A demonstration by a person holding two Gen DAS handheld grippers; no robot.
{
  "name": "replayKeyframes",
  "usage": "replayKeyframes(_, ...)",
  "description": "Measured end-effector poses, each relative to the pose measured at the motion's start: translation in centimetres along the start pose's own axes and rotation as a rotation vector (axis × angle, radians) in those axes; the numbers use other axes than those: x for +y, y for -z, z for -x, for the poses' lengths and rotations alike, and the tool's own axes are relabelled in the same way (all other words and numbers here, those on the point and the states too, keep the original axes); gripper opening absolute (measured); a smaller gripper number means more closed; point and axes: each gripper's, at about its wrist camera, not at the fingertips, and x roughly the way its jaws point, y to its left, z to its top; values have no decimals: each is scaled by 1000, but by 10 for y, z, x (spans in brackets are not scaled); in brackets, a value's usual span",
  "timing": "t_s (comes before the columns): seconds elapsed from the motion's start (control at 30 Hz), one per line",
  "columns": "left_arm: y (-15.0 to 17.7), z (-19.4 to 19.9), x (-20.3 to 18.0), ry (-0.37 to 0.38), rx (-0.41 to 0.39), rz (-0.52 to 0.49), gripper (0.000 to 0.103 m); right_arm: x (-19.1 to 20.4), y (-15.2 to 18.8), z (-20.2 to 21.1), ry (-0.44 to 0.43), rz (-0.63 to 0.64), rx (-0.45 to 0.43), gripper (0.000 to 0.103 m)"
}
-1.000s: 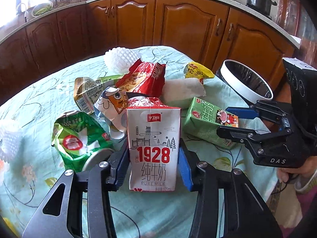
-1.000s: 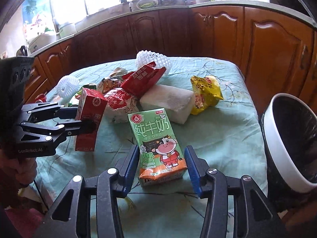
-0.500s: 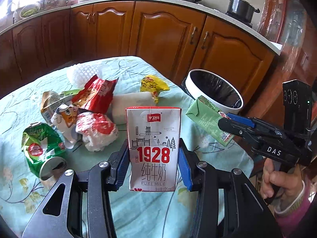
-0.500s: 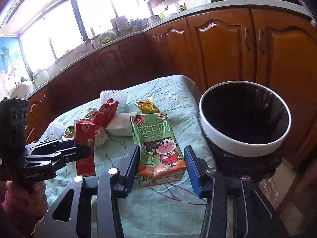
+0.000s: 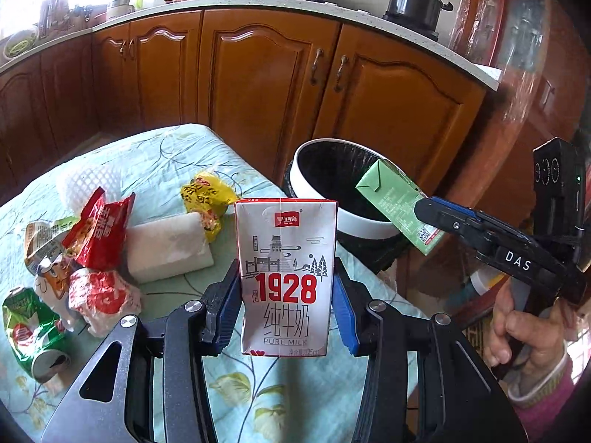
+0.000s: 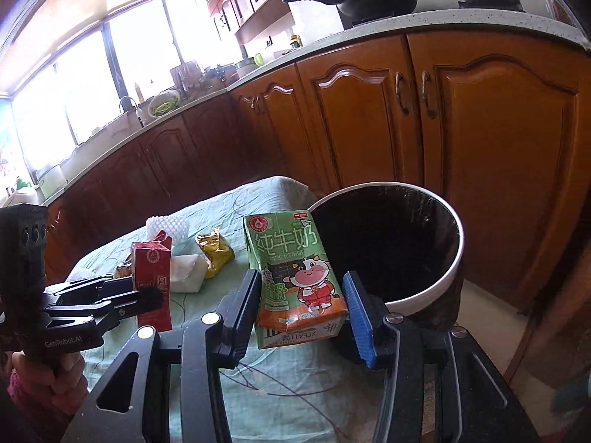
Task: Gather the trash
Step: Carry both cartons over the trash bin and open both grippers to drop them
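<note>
My left gripper (image 5: 286,310) is shut on a white and red 1928 milk carton (image 5: 286,258), held upright above the table's right part. My right gripper (image 6: 301,308) is shut on a green milk carton (image 6: 295,269), held beside the rim of the white bin (image 6: 439,295) with its black liner. In the left wrist view the green carton (image 5: 399,206) hangs over the bin's rim (image 5: 354,223). In the right wrist view the red side of the 1928 carton (image 6: 152,280) shows at left.
On the floral tablecloth (image 5: 177,155) lie a yellow wrapper (image 5: 207,195), a white foam block (image 5: 166,247), red snack bags (image 5: 99,229), a green crushed cup (image 5: 29,332) and white foam netting (image 5: 88,181). Wooden cabinets (image 5: 258,85) stand behind.
Both grippers have lifted their cartons and swung right toward the bin. The green carton now sits over the bin's rim.
</note>
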Motion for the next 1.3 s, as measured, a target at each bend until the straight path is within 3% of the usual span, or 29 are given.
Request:
replayKeyframes(0.57, -56, -54, -39, 51, 31, -43, 44, -46, -21, -11, 97, -34, -18, 47)
replayKeyframes(1.3, -102, -152, -76, 28, 190, -84, 44, -87, -39, -64, 137, -62, 105, 47)
